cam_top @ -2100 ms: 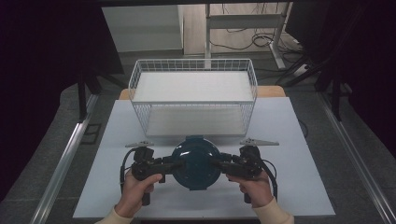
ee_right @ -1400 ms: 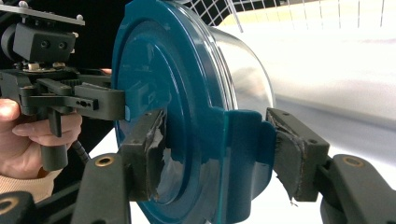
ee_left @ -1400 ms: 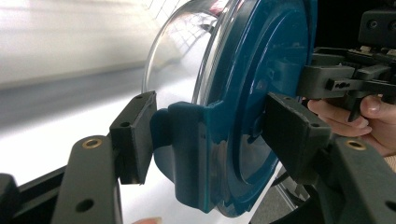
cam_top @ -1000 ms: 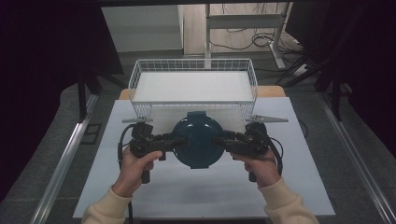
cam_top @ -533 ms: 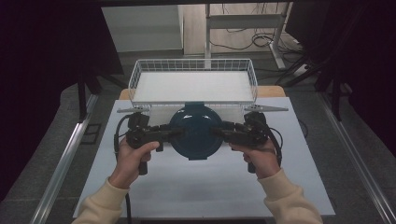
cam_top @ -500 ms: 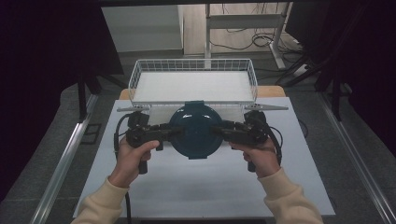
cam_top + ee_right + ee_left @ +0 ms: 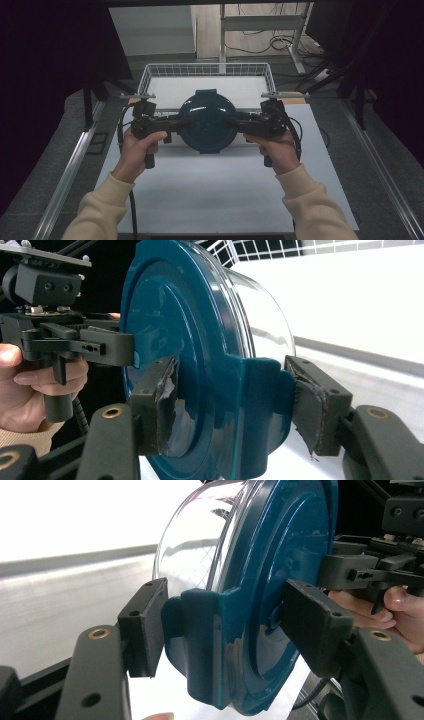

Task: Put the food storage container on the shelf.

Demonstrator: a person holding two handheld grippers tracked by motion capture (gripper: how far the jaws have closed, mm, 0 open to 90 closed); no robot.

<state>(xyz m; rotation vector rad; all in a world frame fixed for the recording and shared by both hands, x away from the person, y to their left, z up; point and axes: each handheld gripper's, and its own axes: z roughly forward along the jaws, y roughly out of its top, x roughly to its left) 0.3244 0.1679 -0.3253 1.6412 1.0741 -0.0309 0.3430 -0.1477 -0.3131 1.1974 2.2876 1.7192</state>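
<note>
1. Both grippers clamp one blue-lidded clear container between them: the left gripper grips the lid's latch tab on its side, and the right gripper grips the opposite tab.
2. Since two seconds ago, the container has risen off the white table and travelled forward; it now hangs over the near rim of the wire basket just ahead of the grippers.
3. My judgement: this is a carry toward the basket, with lowering and release not yet done.
4. From the high view, only the lid's top is visible.
5. Looking along the left gripper's jaws, the clear bowl under the lid appears, with one pad on the lid face and the other against the latch.
6. Worn, torn padding on the right gripper's jaws shows in its own view.
</note>
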